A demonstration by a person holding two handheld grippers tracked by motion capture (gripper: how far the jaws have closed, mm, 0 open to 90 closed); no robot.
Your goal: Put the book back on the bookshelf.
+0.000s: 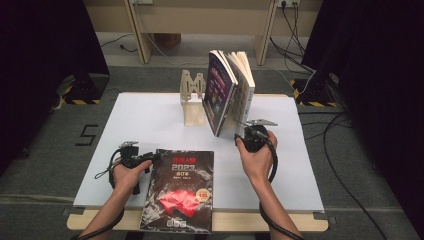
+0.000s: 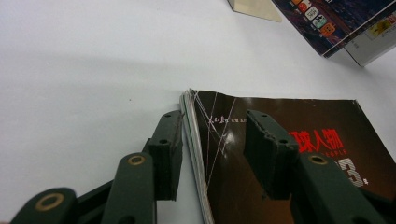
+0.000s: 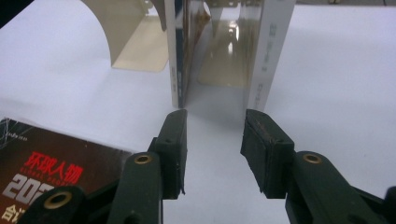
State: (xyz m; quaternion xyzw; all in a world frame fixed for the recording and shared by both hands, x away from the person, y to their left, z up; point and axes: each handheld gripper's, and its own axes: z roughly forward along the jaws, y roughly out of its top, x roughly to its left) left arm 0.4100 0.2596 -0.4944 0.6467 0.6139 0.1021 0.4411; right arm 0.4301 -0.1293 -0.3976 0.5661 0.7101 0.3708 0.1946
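Note:
A black magazine [image 1: 177,190] with red figures on its cover lies flat at the table's front edge. My left gripper [image 1: 150,160] is at its top left corner. In the left gripper view the left gripper [image 2: 212,140] is open and straddles the magazine's [image 2: 327,116] spine, one jaw on the table, the other over the cover. Two books stand leaning at the wooden bookend [image 1: 192,95]: a purple book [image 1: 220,92] and a white book [image 1: 243,95]. My right gripper [image 1: 245,134] is open just in front of them. In the right gripper view the right gripper [image 3: 212,140] faces the gap between the purple book's spine [image 3: 176,60] and the white book's spine [image 3: 268,56].
The white table top [image 1: 145,120] has bare room at the left and the far right. The bookend's upright plate [image 3: 135,42] stands left of the books. Cables and dark curtains lie beyond the table. The magazine's corner [image 3: 46,158] lies at the right gripper's near left.

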